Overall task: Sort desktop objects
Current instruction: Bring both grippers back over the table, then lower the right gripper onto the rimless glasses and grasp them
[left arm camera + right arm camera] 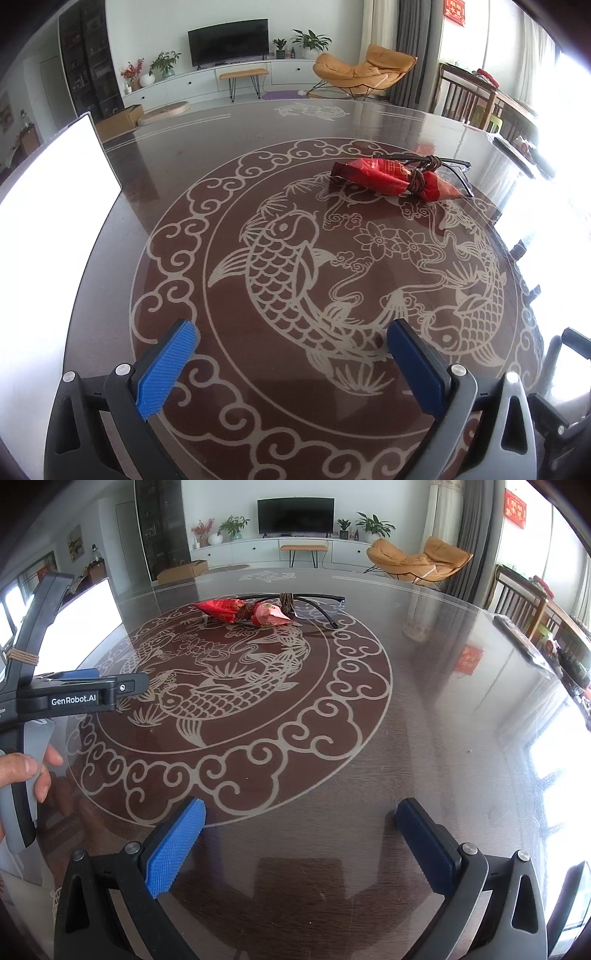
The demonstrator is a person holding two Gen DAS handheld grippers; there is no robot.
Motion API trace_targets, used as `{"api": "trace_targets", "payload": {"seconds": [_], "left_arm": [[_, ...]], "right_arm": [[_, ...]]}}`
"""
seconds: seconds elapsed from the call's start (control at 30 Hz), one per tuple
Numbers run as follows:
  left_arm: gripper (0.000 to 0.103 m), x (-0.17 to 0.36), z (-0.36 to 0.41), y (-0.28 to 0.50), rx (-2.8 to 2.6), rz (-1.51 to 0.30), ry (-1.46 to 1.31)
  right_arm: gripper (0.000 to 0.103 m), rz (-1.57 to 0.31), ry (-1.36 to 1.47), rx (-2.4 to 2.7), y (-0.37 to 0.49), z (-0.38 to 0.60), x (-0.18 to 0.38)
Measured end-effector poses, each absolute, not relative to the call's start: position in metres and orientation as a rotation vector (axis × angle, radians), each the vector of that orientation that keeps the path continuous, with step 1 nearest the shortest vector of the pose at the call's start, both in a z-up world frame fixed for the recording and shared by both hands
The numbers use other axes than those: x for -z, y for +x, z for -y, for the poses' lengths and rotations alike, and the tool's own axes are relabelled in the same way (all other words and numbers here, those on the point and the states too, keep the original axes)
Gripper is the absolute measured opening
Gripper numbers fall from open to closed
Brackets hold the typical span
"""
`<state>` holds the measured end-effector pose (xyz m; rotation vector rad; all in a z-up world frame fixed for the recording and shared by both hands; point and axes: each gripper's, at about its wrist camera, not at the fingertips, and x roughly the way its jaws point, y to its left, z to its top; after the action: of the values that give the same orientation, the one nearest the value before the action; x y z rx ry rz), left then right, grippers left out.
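Observation:
A red snack packet lies on the glass tabletop over the koi pattern, with brown beaded bracelets looped around it. Black-framed eyeglasses rest right behind and against the packet. My left gripper hovers open and holds nothing, well short of the pile, which lies ahead to the right. My right gripper is also open with nothing between its blue pads, far back from the pile. In the right wrist view, the left gripper's body shows at the left with a hand on it.
A bright white panel stands at the table's left edge. The dark glass table carries a koi and cloud pattern. Wooden chairs and a cluttered side table stand to the right. A living room lies beyond.

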<state>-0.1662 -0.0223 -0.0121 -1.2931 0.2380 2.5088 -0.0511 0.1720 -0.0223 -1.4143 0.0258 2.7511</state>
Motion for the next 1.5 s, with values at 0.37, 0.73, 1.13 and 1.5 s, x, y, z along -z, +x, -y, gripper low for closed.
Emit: {"api": "trace_targets", "payload": {"seconds": [0.37,0.73,1.13,1.5], "left_arm": [[0.103,0.012,0.034,-0.159,-2.555,-0.201,-1.316],[0.103,0.013,0.039,-0.164,-2.552,-0.198,-1.315],[0.103,0.013,0.039,-0.164,-2.552,-0.198,-1.315],[0.103,0.013,0.04,-0.164,-2.553,-0.197,-1.315]], "right_arm": [[0.103,-0.024,-1.415,-2.751,-0.052,-0.171,0.022],[0.103,-0.087,-1.402,-2.676,-0.131,-0.2,0.016],[0.103,-0.332,-1.453,-2.431,-0.255,-0.218,0.013],[0.101,0.033,-1.402,-2.792,-0.201,-0.19,-0.006]]}}
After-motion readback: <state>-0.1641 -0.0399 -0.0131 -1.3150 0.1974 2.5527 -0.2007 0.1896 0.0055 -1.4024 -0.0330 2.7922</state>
